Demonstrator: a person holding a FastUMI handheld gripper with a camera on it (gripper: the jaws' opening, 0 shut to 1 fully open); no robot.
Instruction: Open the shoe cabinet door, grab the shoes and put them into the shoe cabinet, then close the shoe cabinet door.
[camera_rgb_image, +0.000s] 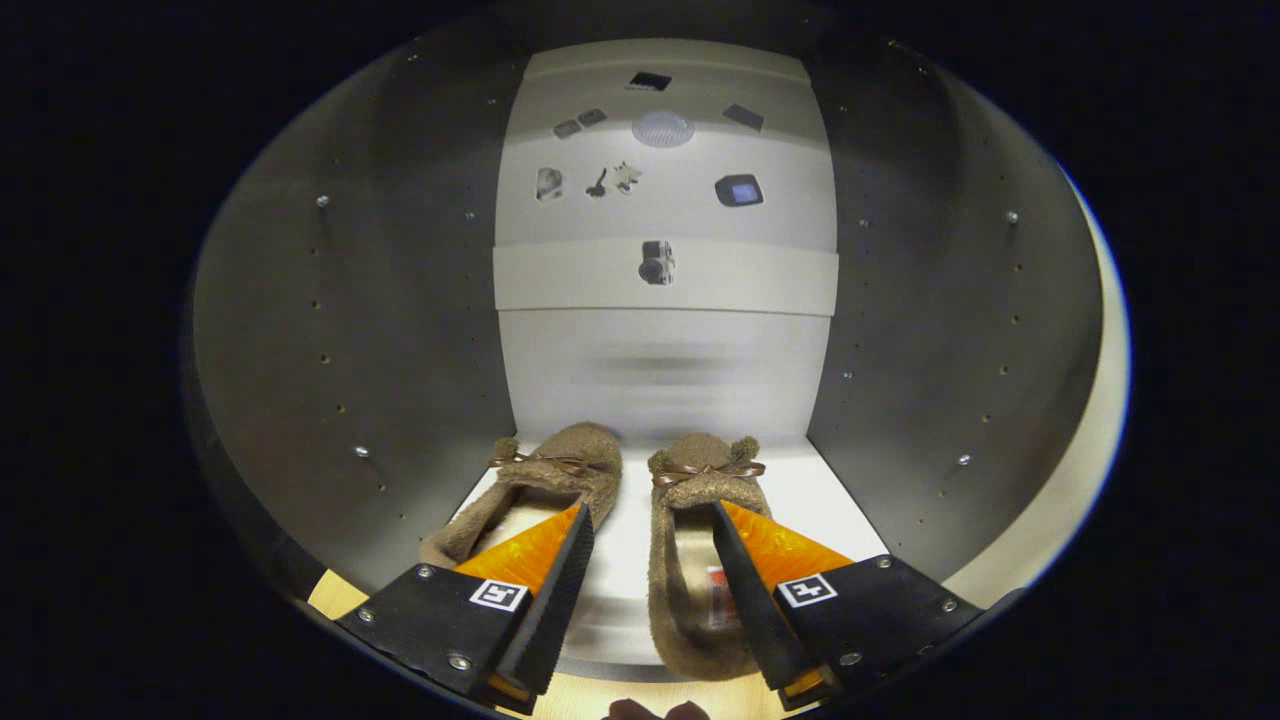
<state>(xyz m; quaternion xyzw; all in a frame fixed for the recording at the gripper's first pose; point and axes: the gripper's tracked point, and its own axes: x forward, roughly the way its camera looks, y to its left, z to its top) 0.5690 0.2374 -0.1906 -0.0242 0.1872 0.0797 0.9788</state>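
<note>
White shoe cabinet (665, 360) interior ahead, door open. Brown fuzzy shoes (620, 500) side by side on bottom shelf (830, 500), just beyond fingers. Hand-held gripper (650, 520) wide, holding nothing. Judgement: back straight out, avoid snagging shoes, then swing door closed

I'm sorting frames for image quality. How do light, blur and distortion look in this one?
Gripper view: the cabinet's back panel is brightly lit with a smeared patch low down, its side walls are dim and bowed by the fisheye; the slippers and the open gripper look sharp.
</note>
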